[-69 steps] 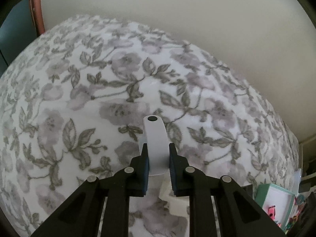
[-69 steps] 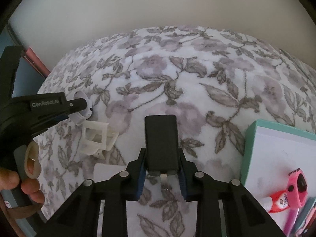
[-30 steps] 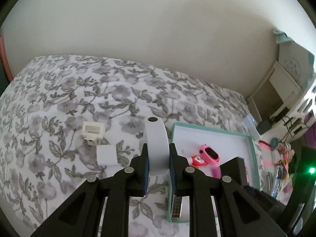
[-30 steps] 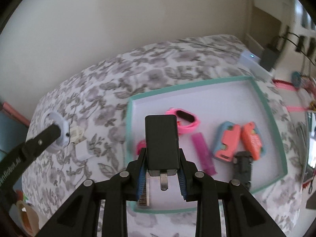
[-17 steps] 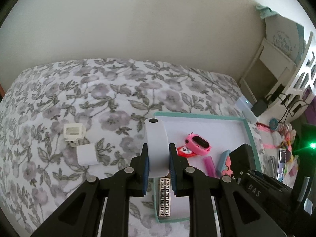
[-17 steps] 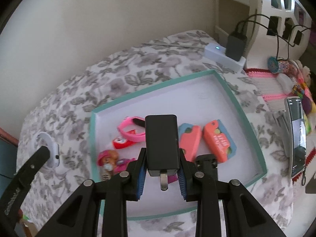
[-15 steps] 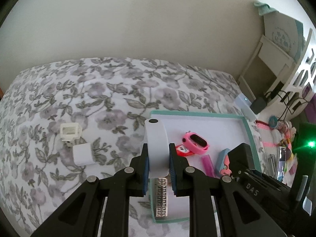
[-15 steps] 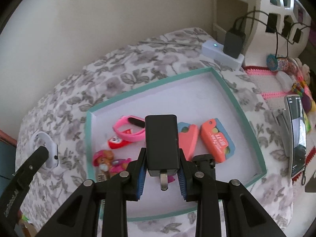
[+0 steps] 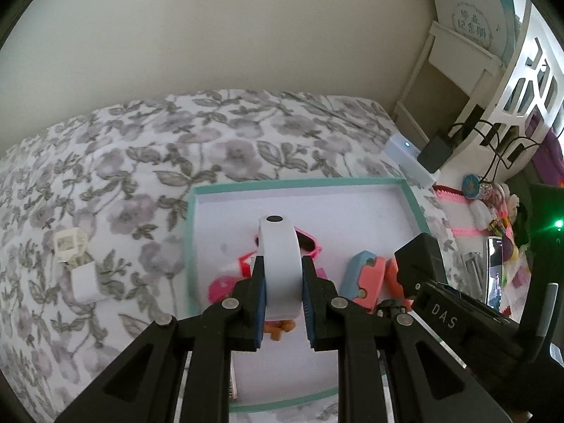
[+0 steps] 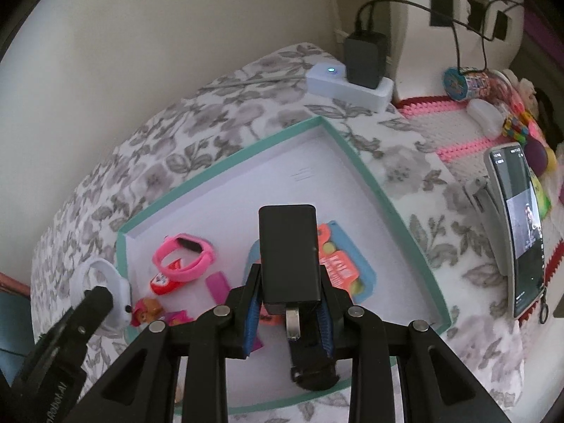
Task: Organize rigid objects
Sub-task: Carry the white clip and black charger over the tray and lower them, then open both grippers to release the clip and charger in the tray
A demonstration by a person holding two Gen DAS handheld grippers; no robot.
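Left wrist: fingers [image 9: 262, 303] clamp white band [image 9: 280, 264]; right fingers [image 10: 251, 312], lettered "DAS", clamp black charger [image 10: 289, 253]

"DAS" is printed in pale letters on the black body of the right gripper [image 9: 416, 275], seen from the left wrist. Chinese characters are printed in a round emblem on a leaning board [image 9: 472, 23], too small to be read.
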